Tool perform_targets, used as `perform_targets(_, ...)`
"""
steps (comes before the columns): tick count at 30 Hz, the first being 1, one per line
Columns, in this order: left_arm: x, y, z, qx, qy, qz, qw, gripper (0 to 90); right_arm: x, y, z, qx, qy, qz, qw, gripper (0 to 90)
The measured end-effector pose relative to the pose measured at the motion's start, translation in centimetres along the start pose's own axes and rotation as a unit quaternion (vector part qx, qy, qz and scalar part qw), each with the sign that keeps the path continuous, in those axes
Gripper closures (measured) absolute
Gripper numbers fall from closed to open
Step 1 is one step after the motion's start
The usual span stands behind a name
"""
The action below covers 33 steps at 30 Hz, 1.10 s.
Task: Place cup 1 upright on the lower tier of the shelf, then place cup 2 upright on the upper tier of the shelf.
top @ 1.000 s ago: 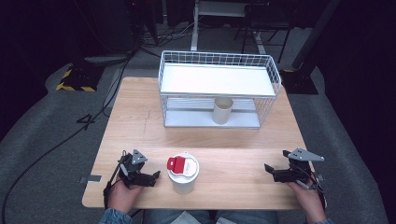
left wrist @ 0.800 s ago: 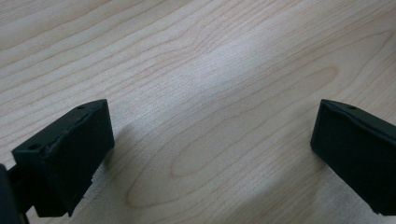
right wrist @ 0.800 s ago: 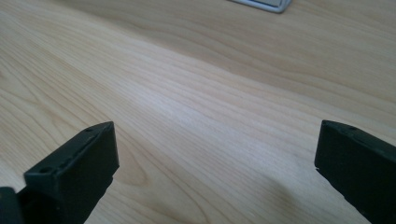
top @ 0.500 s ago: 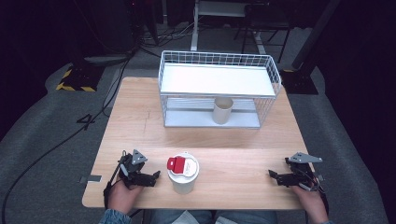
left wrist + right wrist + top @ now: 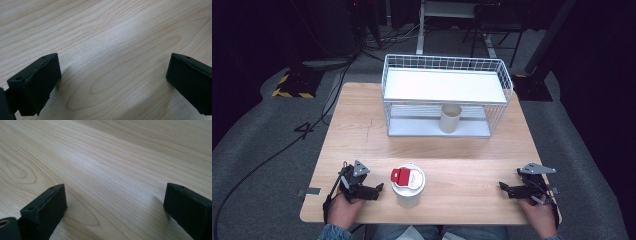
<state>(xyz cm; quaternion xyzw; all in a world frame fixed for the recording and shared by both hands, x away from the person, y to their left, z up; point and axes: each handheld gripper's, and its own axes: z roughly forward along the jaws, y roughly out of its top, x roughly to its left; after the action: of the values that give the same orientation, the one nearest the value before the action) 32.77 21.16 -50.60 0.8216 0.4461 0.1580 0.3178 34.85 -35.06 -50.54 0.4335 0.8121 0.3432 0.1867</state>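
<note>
White cup (image 5: 408, 186) with red-tabbed lid, upright near the table's (image 5: 462, 165) front edge, just beside the left gripper (image 5: 371, 190), jaws wide, empty. Right gripper (image 5: 507, 189) well apart, jaws just reopening, nothing between. Beyond: wire rack (image 5: 444, 95), beige cup (image 5: 450, 118) on its lower shelf.

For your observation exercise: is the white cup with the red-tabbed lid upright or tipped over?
Upright. In the high view the white cup stands on its base on the table, lid facing up, untouched.
</note>
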Motion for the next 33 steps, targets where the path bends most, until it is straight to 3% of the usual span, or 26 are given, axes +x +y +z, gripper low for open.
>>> perform_targets(33, -0.28, -0.15, -0.37, -0.007, -0.001, -0.006, 1.0, 0.0, 0.0, 0.12, 0.17, 0.003, 0.001, -0.001, 1.0, 2.5)
